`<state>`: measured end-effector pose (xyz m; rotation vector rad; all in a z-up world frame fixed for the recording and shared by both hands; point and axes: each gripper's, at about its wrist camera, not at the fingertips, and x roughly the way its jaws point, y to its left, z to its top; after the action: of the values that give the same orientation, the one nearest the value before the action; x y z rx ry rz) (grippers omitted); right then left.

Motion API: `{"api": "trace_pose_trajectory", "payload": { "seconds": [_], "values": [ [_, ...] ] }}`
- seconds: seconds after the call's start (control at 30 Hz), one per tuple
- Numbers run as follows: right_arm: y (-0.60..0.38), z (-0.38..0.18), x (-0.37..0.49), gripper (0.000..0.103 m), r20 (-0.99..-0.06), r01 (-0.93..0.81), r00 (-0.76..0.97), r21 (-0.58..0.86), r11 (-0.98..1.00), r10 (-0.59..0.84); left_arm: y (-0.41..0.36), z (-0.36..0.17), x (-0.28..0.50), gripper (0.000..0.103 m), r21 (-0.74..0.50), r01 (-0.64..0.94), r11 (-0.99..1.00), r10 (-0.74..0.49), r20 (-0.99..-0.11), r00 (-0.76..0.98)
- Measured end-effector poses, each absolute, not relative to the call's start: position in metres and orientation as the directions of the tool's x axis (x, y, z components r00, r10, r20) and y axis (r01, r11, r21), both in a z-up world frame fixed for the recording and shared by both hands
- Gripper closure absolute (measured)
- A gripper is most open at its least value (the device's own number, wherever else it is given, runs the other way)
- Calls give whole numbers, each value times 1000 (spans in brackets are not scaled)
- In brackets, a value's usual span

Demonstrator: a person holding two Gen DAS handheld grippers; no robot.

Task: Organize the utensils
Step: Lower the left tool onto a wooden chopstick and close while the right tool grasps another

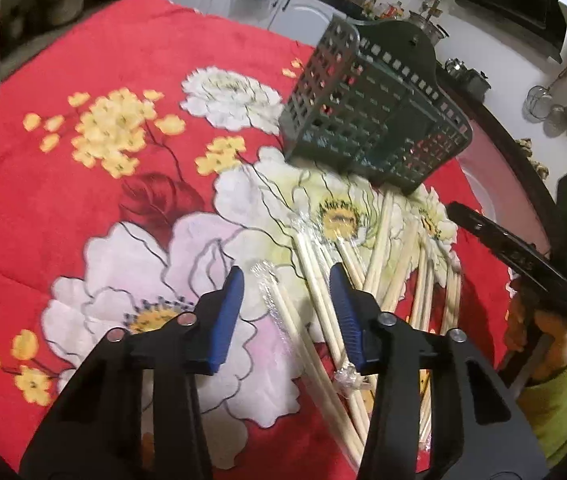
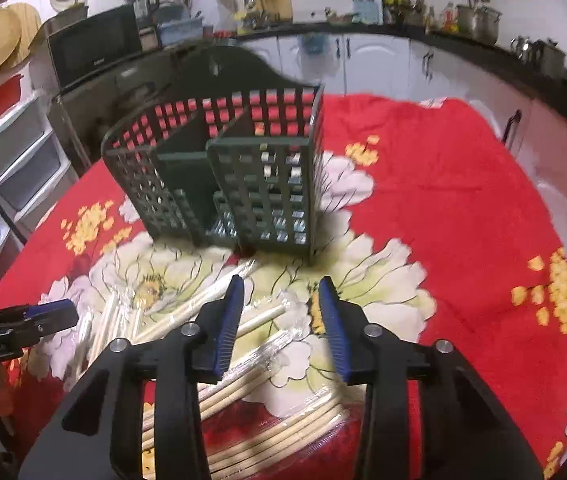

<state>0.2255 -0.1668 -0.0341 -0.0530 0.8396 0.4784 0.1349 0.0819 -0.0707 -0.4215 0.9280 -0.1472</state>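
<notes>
Both grippers, left gripper (image 1: 287, 312) and right gripper (image 2: 279, 320), hover with jaws spread, pinching nothing, over slippery plastic-wrapped chopsticks (image 1: 323, 312) that could slide aside or snag beside the green holder (image 2: 223, 176).

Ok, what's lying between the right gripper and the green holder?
Right wrist view: wrapped chopsticks lie under and just ahead of the right gripper; beyond them only bare floral cloth up to the green holder.

One green basket (image 2: 219, 176), upper centre; one pile of wrapped chopsticks (image 1: 367, 280) (count unclear); two grippers.
</notes>
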Motion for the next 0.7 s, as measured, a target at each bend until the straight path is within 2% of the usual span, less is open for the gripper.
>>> {"api": "trace_pose_trajectory", "payload": {
  "seconds": [0.2,0.3,0.43,0.6,0.7],
  "values": [
    [-164,-53,241,68,-760,-426,509,186,885,405,80,-81,145,69,-412,-66,909,-304,-763,570],
    [-164,-62,248,69,-774,-416,476,220,882,418,81,-84,149,74,-402,-66,913,-297,-768,567],
    [-164,-70,254,83,-778,-407,454,252,878,434,83,-87,151,86,-375,-68,924,-275,-778,565],
    [-169,-74,259,97,-766,-391,445,300,870,464,83,-88,152,92,-353,-56,934,-260,-777,574],
    [-170,-73,260,99,-759,-389,448,310,868,472,85,-88,153,99,-351,-53,935,-258,-774,579]
  ]
}}
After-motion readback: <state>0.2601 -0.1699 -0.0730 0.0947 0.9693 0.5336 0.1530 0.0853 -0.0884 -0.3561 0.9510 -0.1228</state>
